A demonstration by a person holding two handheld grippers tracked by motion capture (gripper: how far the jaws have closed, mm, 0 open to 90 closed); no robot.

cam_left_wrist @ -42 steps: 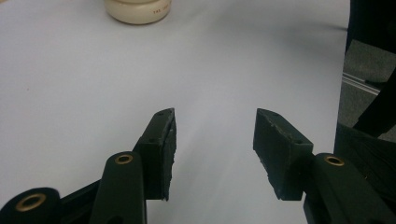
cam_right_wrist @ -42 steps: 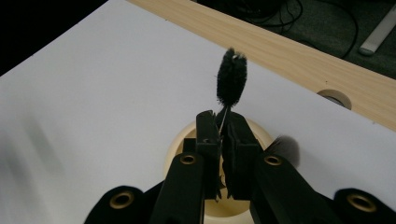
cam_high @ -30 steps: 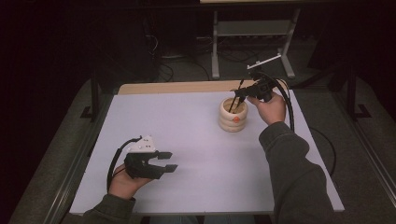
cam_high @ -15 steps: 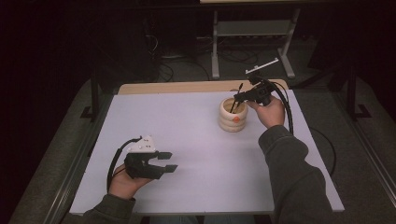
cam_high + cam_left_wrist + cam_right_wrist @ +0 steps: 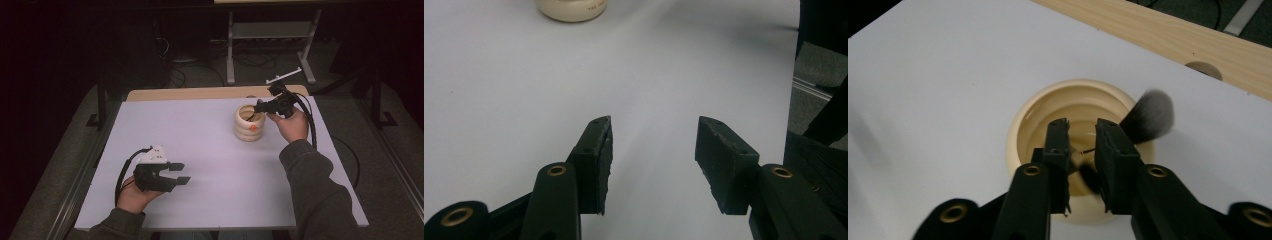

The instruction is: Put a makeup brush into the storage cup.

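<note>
A cream ribbed pot (image 5: 242, 131) with an orange dot stands at the table's far right. My right gripper (image 5: 258, 107) hovers over its mouth. In the right gripper view its jaws (image 5: 1082, 125) have just been opening and stand a little apart. A makeup brush (image 5: 1148, 117) is blurred there, grey bristles up against the pot's (image 5: 1023, 130) rim, dark handle low between the pads, which do not press it. My left gripper (image 5: 181, 172) rests at the near left, open with nothing between its jaws (image 5: 654, 125). The pot's base (image 5: 571, 7) shows far ahead of it.
A white sheet (image 5: 200, 140) covers the table, with a bare wooden strip (image 5: 200, 93) and a round hole (image 5: 1203, 70) along the far edge. A metal stand (image 5: 270, 35), cables and a white strip (image 5: 283, 76) lie on the floor behind.
The brush, which stood above the pot in the right gripper, has dropped down into the pot. The right jaws have parted slightly. The left hand has not moved.
</note>
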